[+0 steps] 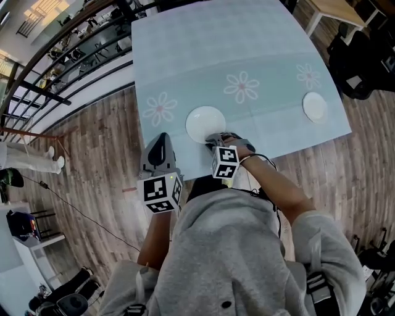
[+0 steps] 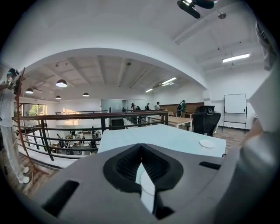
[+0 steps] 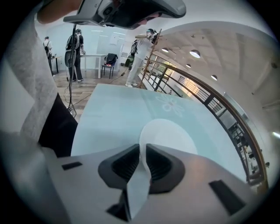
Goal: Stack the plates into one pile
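A large white plate (image 1: 205, 122) lies flat on the pale blue flowered tablecloth (image 1: 247, 49), close to the table's front edge. My right gripper (image 1: 214, 141) points down at its near rim. In the right gripper view the plate (image 3: 168, 134) has its rim inside the right gripper (image 3: 142, 156), whose jaws stand slightly apart around it. A smaller white plate (image 1: 315, 106) sits far right on the cloth, also seen as the small plate (image 2: 207, 143). My left gripper (image 1: 162, 137) hovers at the table's front left corner, shut and empty.
A railing (image 1: 62, 49) runs along the left over a drop. Black chairs (image 1: 364, 62) and a wooden table (image 1: 336, 9) stand beyond the right side. A person's legs (image 1: 31, 157) are on the wood floor at the far left.
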Demonstrator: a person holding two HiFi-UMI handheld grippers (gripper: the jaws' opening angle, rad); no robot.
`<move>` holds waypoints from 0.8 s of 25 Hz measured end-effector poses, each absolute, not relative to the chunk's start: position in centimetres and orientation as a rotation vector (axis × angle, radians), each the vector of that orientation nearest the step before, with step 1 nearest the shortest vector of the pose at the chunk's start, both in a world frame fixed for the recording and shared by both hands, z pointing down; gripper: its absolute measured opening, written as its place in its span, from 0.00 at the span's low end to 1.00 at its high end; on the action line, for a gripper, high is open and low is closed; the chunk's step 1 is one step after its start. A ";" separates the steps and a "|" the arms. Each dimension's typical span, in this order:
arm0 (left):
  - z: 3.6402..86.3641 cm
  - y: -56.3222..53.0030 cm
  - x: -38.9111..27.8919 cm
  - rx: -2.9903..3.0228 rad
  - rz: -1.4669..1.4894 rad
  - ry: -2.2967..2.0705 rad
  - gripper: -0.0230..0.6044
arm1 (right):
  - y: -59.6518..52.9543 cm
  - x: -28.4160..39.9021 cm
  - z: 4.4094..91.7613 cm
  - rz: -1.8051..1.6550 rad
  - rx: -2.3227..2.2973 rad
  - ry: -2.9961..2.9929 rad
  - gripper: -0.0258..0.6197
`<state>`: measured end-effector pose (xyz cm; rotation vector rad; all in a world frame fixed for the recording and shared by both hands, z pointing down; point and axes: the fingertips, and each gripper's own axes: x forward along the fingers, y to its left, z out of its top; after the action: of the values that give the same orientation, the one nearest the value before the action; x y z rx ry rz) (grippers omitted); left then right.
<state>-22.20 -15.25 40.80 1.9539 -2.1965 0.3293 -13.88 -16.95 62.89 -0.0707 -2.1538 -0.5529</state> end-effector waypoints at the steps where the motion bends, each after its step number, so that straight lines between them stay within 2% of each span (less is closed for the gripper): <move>1: 40.8 -15.3 -22.1 1.957 0.332 -2.192 0.07 | -17.0 -13.9 62.8 -0.526 -0.061 -2.169 0.12; 3: 40.8 -15.3 -22.2 1.960 0.335 -2.185 0.07 | -16.9 -14.1 62.5 -0.461 -0.036 -2.205 0.15; 5: 40.7 -15.3 -22.6 1.959 0.335 -2.185 0.07 | -17.1 -14.4 61.8 -0.389 -0.017 -2.247 0.24; 7: 40.7 -15.6 -22.7 1.963 0.339 -2.179 0.07 | -17.7 -14.3 60.5 -0.328 0.004 -2.294 0.27; 13: 41.3 -17.8 -21.5 2.007 0.363 -2.129 0.07 | -22.6 -9.9 56.8 -0.236 0.190 -2.387 0.27; 20: 41.6 -19.8 -20.6 2.081 0.399 -2.055 0.07 | -29.9 -0.1 55.7 -0.188 0.521 -2.288 0.27</move>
<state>-20.55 -19.82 41.60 2.0806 -2.0554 0.3993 -0.07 -29.88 55.72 0.5205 -2.2883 -0.1879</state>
